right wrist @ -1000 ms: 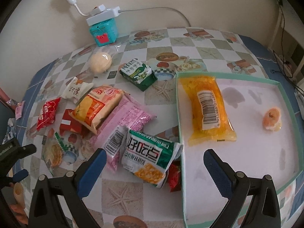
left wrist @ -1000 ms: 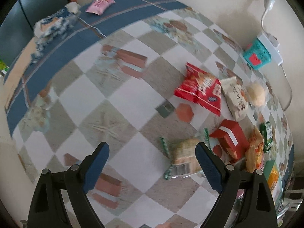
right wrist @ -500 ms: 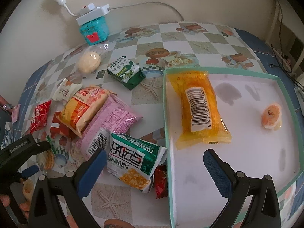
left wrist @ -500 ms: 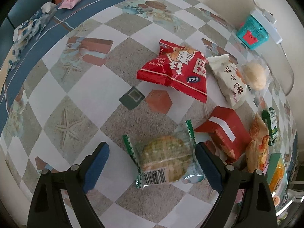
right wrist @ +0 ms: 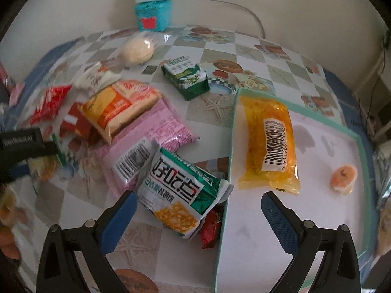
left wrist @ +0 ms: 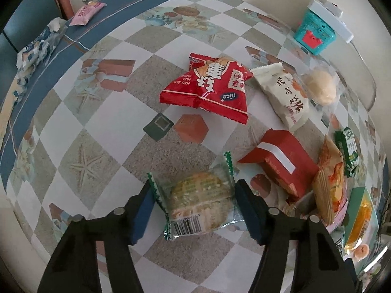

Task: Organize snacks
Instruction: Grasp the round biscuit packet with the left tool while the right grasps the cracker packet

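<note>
Left tool (left wrist: 193, 205) sits apart around one round biscuit in crinkly clear wrap (left wrist: 200, 201); right tool (right wrist: 196, 207) gapes wide over one glossy green foil packet (right wrist: 182, 194), near the mint tray's (right wrist: 232, 131) edge.

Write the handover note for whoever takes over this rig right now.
Left gripper: closing around the clear-wrapped round cracker pack on the table, pads at its wrapper edges; firm grip unconfirmed.
Right gripper: open, empty, above the green corn snack bag by the tray edge.
Done: orange packet and small orange jelly cup lie in the tray.
Left: the cracker pack, the corn snack bag and the other snacks on the table.
</note>
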### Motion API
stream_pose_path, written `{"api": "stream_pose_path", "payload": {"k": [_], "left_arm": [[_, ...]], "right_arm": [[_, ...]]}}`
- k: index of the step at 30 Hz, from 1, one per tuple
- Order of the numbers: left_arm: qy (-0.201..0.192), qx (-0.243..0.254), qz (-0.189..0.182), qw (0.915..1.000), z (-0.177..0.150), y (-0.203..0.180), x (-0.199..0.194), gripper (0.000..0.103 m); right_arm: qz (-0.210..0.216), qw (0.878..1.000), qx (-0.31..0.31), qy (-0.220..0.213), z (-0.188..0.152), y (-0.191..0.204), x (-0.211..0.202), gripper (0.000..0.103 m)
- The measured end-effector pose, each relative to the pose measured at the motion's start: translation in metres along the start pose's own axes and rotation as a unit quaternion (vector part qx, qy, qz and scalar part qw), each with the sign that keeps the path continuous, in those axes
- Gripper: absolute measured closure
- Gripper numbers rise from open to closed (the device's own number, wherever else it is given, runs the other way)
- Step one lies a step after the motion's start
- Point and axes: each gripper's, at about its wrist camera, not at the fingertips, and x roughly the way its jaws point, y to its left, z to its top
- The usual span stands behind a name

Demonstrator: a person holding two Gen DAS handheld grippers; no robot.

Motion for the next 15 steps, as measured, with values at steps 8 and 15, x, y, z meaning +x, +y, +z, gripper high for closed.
{"api": "stream_pose_path", "payload": {"k": [8, 15], "left_arm": [[0.005, -0.010, -0.007, 0.9999, -0.001, 0.001, -0.007, 0.038], [-0.002, -0.023, -0.012, 0.9996, -0.004, 0.023, -0.018, 0.041]], "right_arm": [[-0.055, 0.996, -0.070, 0.007, -0.008, 0.017, 0.002, 0.003], [-0.104, 0.986, -0.129, -0.008, -0.012, 0.040, 0.001, 0.013]]}}
